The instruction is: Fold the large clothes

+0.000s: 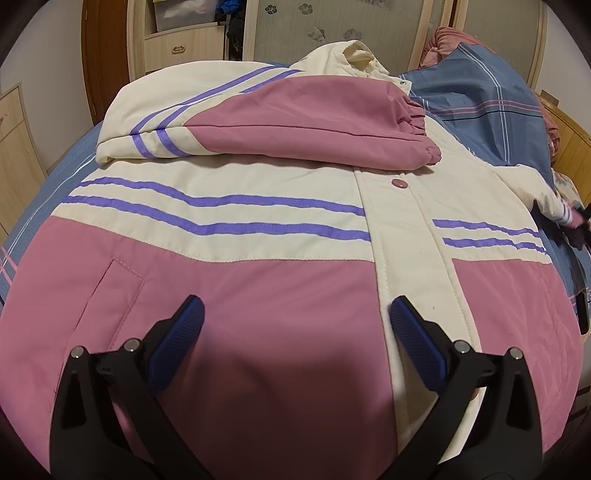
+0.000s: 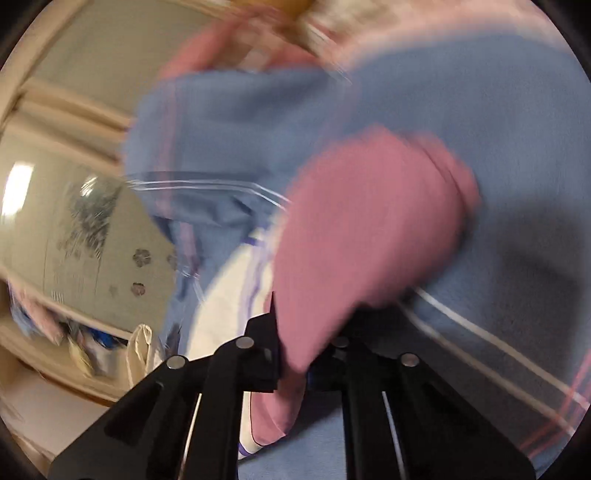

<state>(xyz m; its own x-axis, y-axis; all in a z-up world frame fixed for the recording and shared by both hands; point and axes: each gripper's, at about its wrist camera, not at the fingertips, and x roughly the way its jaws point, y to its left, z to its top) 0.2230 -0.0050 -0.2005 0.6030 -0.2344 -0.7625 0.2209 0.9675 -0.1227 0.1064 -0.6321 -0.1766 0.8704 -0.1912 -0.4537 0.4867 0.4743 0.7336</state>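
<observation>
A: Where does the left wrist camera sit?

B: Low and close over the front of the jacket (image 1: pixel 229 295), looking forward between the two spread fingers of the left claw (image 1: pixel 295 317). It faces across the bed (image 1: pixel 44 192) toward the wardrobe (image 1: pixel 303 33) at the far side.

A: And the right wrist camera?

B: Very near a pink sleeve (image 2: pixel 365 229) that fills the space between the fingers of the right claw (image 2: pixel 295 354). The view is tilted and blurred, with the blue striped quilt (image 2: pixel 461 110) behind and the wardrobe door (image 2: pixel 110 240) at its left.

A: What do they share?

B: The jacket, the quilt and the flower-patterned wardrobe doors.
</observation>
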